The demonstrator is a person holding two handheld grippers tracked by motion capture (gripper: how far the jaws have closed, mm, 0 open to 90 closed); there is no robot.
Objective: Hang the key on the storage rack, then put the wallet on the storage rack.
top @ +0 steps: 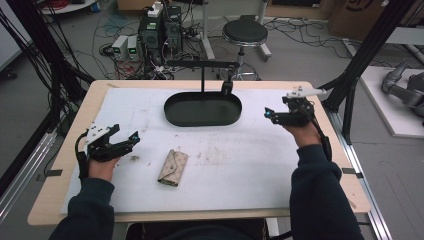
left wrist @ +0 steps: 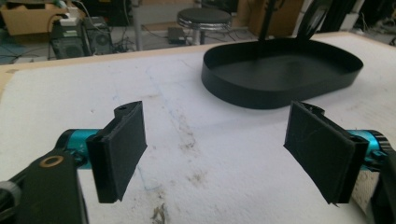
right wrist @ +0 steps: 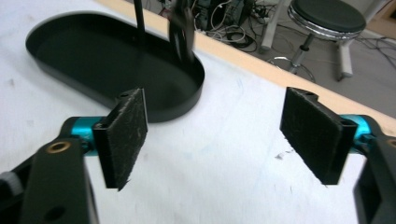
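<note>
I am working in a lab. Past my surface [top: 320, 165] I see computer boxes [top: 161, 30] on the floor with lots of tangled wires [top: 115, 27]. A round stool [top: 245, 32] stands there too, and black metal poles [top: 372, 40] hold up the rig.

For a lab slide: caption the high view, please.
Two open hand-held grippers, left gripper and right gripper, flank a beige wallet and black oval tray.
</note>
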